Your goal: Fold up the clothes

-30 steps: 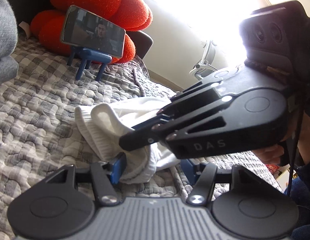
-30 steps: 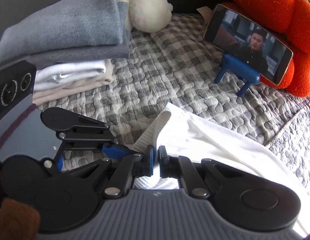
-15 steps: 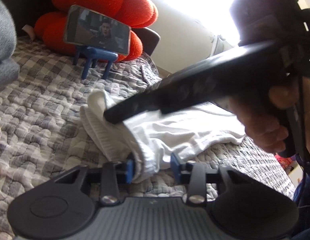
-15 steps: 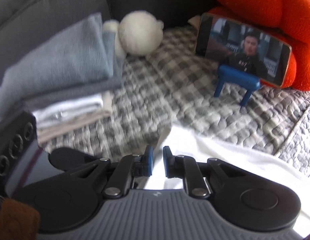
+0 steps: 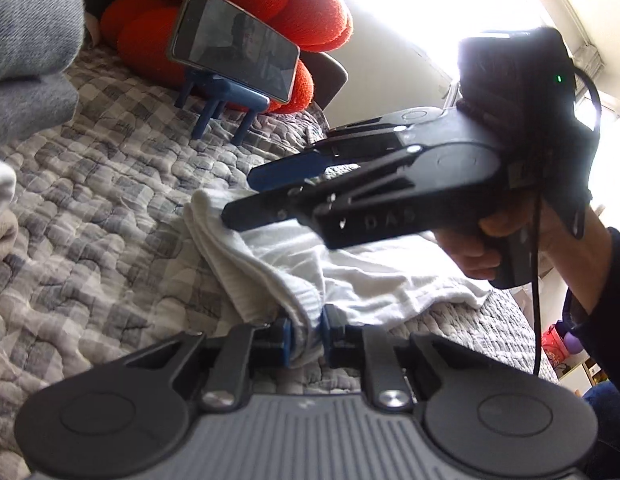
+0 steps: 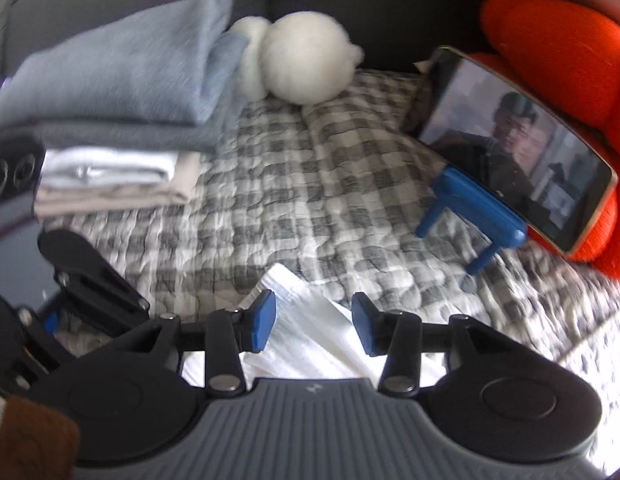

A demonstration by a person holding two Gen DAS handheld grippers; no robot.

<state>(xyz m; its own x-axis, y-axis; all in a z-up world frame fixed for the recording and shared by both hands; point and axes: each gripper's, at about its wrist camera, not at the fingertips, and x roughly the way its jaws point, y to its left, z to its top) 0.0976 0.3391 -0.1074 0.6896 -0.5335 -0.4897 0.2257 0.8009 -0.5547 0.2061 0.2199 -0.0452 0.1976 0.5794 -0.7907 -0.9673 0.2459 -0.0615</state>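
The white garment [image 5: 310, 256] lies on the checked quilt [image 5: 110, 208], its ribbed hem bunched toward the near edge; in the left wrist view it occupies the centre of the frame and trails off toward 3 o'clock. The left gripper [image 5: 306, 334] has just been closing, and its blue pads [image 5: 286, 336] now pinch a gathered fold of that hem, so this corner is secured. The right gripper [image 6: 314, 322] has just been opening; its jaws stand roughly half apart above the flat white cloth, with fabric visible between them but neither pad pressing on it, so it holds nothing. Judged from this arrangement, the step in hand is a regrip: one corner is held while the other tool seeks a new hold. To do it well, keep the left grip firm and stationary so the hem does not slip out. Bring the right tool to the garment edge rather than its middle, and take one clean fold of fabric, not several loose layers. Close fully before lifting, then draw both holds apart until the cloth is taut and level. The stack of folded clothes [image 6: 110, 120] sits toward 10 o'clock in the right wrist view, and the phone on its blue stand [image 6: 514, 152] toward 2 o'clock; keep any carry of the cloth clear of both.
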